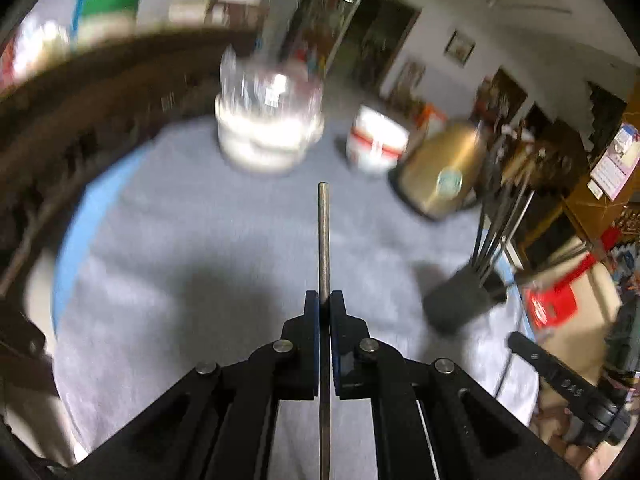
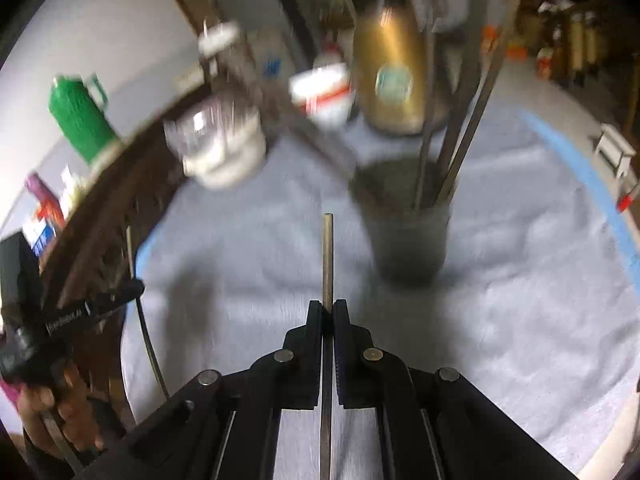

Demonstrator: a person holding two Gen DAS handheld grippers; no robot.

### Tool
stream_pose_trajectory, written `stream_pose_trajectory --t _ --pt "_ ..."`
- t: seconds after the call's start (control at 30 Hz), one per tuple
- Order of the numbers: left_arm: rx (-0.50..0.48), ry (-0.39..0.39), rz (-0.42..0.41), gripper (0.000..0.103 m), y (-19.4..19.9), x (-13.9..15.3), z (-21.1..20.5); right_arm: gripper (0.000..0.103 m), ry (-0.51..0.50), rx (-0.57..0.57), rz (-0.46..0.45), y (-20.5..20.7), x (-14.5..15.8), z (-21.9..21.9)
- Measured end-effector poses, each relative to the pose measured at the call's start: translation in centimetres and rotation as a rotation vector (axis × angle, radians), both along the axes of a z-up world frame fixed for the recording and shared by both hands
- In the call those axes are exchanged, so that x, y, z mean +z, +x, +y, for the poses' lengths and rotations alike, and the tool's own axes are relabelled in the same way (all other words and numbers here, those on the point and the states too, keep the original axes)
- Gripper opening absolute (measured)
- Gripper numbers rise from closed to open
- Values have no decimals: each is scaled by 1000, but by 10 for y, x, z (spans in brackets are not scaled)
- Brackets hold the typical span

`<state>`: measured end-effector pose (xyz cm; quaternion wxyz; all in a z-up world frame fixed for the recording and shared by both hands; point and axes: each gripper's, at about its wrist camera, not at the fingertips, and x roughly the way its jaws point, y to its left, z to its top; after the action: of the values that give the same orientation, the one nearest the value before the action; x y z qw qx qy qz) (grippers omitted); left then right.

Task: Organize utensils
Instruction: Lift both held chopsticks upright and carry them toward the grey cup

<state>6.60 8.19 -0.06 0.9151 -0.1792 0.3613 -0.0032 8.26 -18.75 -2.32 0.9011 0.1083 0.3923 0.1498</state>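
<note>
My left gripper [image 1: 324, 296] is shut on a thin metal chopstick [image 1: 324, 236] that sticks out forward over the grey cloth. My right gripper [image 2: 328, 305] is likewise shut on a second metal chopstick [image 2: 328, 256]. A dark utensil cup [image 2: 404, 224] stands just ahead and to the right of the right gripper, with several metal chopsticks [image 2: 464, 120] upright in it. In the left wrist view the same utensil cup [image 1: 460, 300] stands at the right. The other gripper [image 1: 560, 384] shows at the lower right there. Both views are blurred by motion.
A gold bottle [image 2: 390, 60], a white cup with red stripe [image 2: 324, 96] and a white jar with clear lid [image 2: 218, 148] stand at the far side of the grey cloth [image 2: 248, 264]. A green flask [image 2: 78, 116] is on a dark wooden ledge at the left. A hand [image 2: 48, 412] holds the other gripper.
</note>
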Motion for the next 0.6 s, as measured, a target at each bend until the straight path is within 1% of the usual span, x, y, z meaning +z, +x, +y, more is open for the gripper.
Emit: stream_pose_trajectory --t 0.07,0.13,0.17,0.2,0.27,0.3,0.43,0.53,0.6 --pt "23 48 -83 5 -8 9 -9 6 -12 -41 -81 -7 15 -9" --pt "50 96 -177 5 -19 15 -16 6 -35 -96 -168 -11 20 -10" --pt "58 112 -208 5 -22 14 -15 6 -55 -122 -217 -14 23 -10" --pt "77 141 -245 5 -23 13 -22 6 -58 -139 -244 -13 25 -15" --pt "88 175 -283 5 -22 13 -33 6 -77 -161 -281 -13 28 -19" --pt "96 191 -293 5 -22 10 -34 6 -102 -174 -308 -11 27 -17" --pt "109 255 -306 5 -21 2 -43 6 -150 -192 -338 -5 14 -9" --pt "116 266 -291 5 -25 -10 -39 6 -170 -191 -346 -11 11 -11" --pt "124 261 -285 5 -29 -14 -34 6 -177 -187 -363 -18 15 -13"
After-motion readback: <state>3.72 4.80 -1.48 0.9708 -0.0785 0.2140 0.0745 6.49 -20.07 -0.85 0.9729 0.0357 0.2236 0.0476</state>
